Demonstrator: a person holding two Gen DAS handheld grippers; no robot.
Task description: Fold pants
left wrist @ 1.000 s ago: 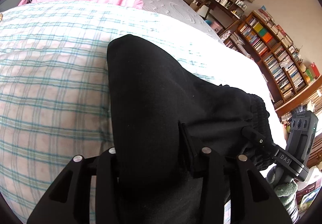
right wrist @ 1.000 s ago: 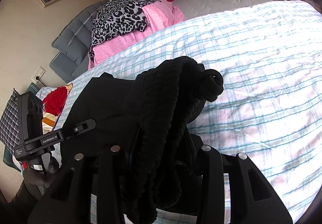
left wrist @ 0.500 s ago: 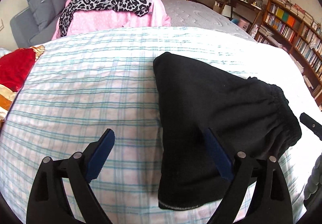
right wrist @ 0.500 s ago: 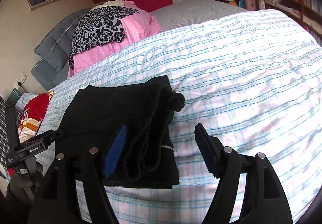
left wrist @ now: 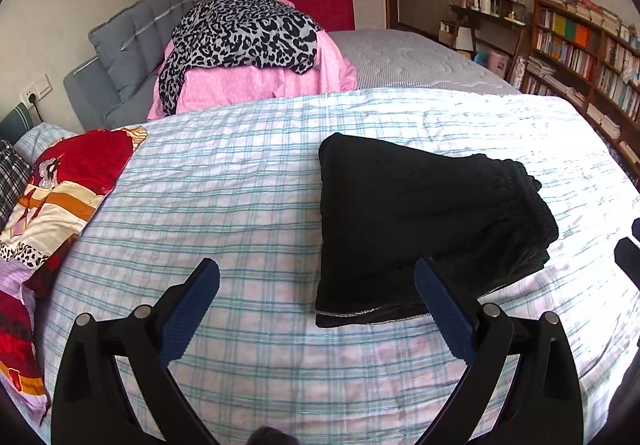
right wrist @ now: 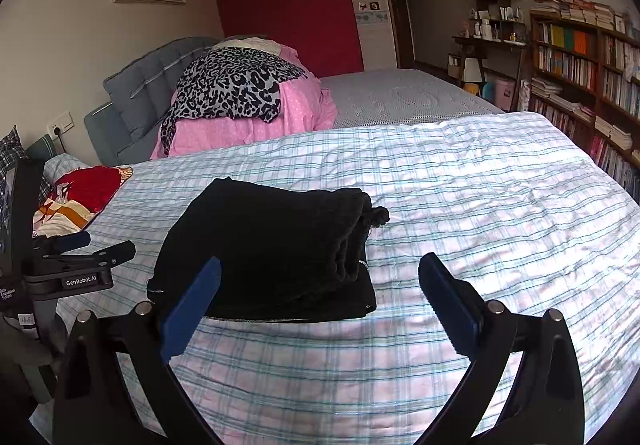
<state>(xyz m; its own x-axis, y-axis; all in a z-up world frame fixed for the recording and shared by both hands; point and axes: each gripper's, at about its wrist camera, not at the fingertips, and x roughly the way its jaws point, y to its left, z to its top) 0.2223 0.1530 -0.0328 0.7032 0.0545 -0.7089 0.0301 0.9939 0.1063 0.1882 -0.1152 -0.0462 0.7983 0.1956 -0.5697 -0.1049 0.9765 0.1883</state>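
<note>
The black pants [left wrist: 420,205] lie folded in a compact stack on the plaid bedspread [left wrist: 224,205], elastic waistband to the right. My left gripper [left wrist: 314,269] hovers above and in front of them, jaws opening wide, with nothing pressed between the blue pads. In the right wrist view the same pants [right wrist: 272,237] lie just ahead of my right gripper [right wrist: 320,261]. Its jaws are also opening, and its pads stand clear of the cloth. The left gripper [right wrist: 80,249] shows at the left edge of that view.
A pink bedding pile topped with leopard-print cloth [left wrist: 248,33] sits at the head of the bed. A red patterned cloth [left wrist: 80,165] lies at the left. Bookshelves [left wrist: 580,53] line the right wall. Bare plaid bedspread [right wrist: 500,205] stretches right of the pants.
Both grippers let go of the pants, opened wide and drew back and up. The pants now lie folded on the bedspread, smaller in both views.
</note>
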